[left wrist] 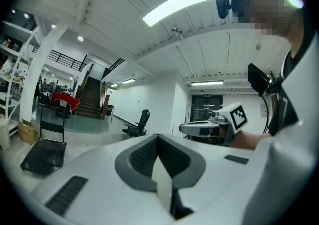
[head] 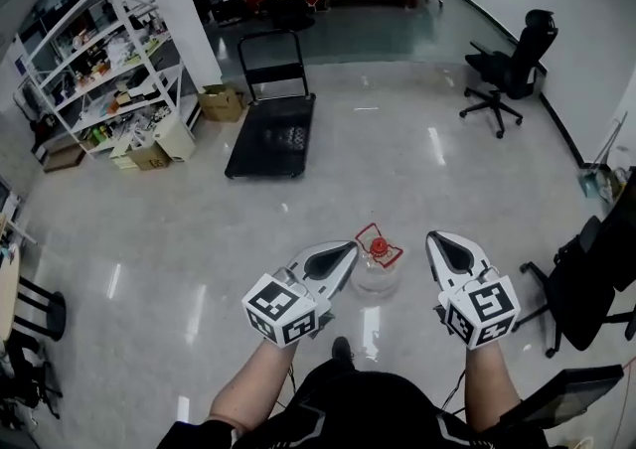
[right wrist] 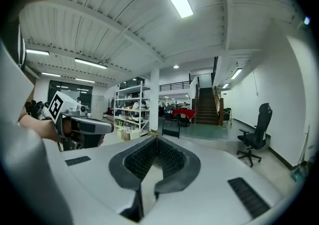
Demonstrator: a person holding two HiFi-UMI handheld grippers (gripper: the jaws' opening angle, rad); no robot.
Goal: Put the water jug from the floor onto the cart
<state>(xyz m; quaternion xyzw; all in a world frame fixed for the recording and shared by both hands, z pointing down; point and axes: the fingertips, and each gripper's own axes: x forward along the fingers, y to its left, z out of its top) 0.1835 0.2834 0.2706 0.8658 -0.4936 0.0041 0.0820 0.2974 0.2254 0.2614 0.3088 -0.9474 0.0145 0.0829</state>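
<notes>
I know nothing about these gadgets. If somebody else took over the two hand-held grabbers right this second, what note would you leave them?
Left gripper: shut, nothing between its fingers.
Right gripper: shut, also holding nothing.
Water jug: clear, with a red cap, standing upright on the floor. In the head view it sits between the two grippers, and neither one touches it.
Cart: the black flatbed is farther ahead and to the left, with its handle at the far end.
Done: nothing yet, the jug has not been picked up.
Left: open the grippers, grasp the jug, carry it over and set it on the cart's deck.
</notes>
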